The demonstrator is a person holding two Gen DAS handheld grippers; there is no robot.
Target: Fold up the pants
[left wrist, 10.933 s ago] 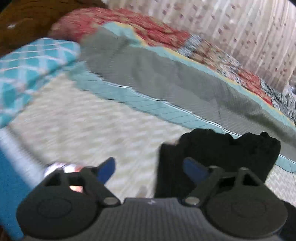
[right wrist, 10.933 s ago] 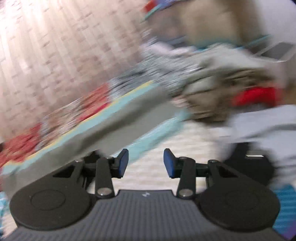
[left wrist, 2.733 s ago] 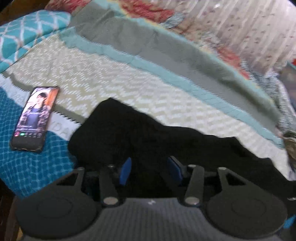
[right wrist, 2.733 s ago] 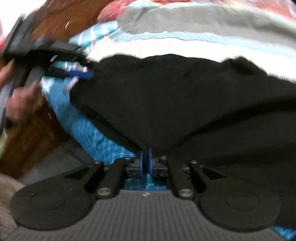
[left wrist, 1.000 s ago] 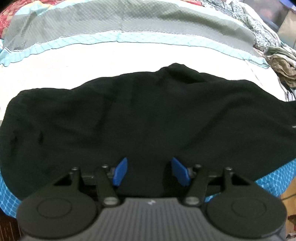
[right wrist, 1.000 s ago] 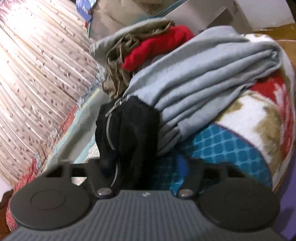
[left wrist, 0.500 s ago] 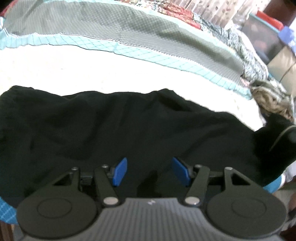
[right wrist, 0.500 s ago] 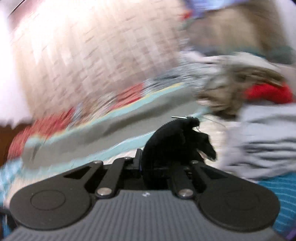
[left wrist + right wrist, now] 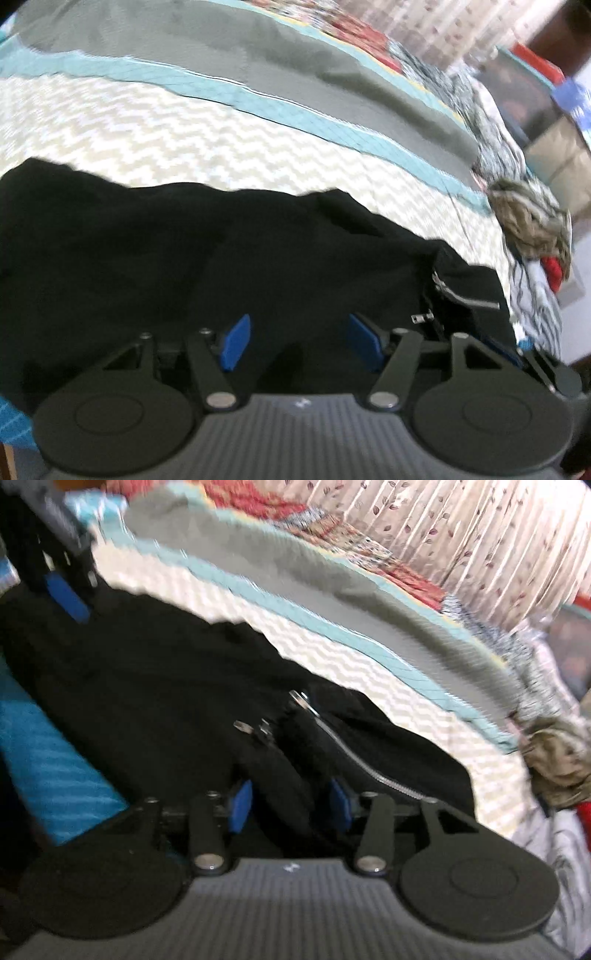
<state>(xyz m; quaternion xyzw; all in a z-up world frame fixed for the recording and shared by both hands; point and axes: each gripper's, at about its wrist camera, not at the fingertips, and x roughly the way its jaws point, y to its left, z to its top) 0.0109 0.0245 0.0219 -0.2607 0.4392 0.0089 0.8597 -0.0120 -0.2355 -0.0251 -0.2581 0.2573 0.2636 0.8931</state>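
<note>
The left gripper [image 9: 299, 345] hovers with jaws apart just above the black pants [image 9: 184, 258], nothing between its blue pads. The right gripper [image 9: 290, 805] also has its jaws apart, a fold of pants [image 9: 166, 686] lying between them without either pad clearly pressing it. Just ahead of it runs the open zipper [image 9: 354, 757]. The pants lie spread across the bed [image 9: 166, 122], past both grippers. Farther off to the right sits a heap of clothes [image 9: 532, 229], and beyond it a box [image 9: 554, 155] whose contents cannot be made out.
</note>
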